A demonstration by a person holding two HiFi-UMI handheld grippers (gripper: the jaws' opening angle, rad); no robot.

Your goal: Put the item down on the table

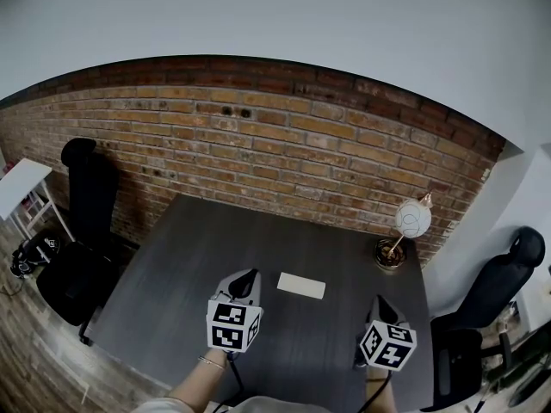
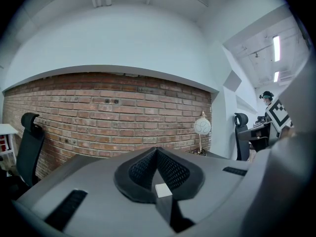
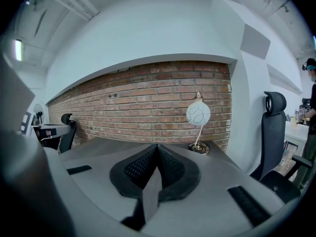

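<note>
White card-like item [image 1: 301, 285] lies flat on the dark grey table [image 1: 176, 265], near the middle of the front half, and neither gripper is touching it, so the put-down looks done. The left gripper [image 1: 250, 277] hovers just beside the item's left end, its jaws pressed together at the tips with nothing pinched; in the left gripper view a sliver of the white item only peeks through the gap lower down. The right gripper [image 1: 378, 302] hangs well apart on the other side, jaws fully closed and empty. The danger from here is on the left: that closed tip sits so near the item that a sideways swing to the right could shunt it along the table or spin it. On the right, the globe lamp [image 1: 411, 220] stands in the far corner, roughly ahead of that gripper, and a forward push could clip its thin stem. The table's right edge is also close there, with a black chair [image 1: 504, 278] beyond it. The safe room is plain: pulling straight back toward the person, or out over the broad bare stretch at the far left, toward the brick wall [image 1: 258, 144].
</note>
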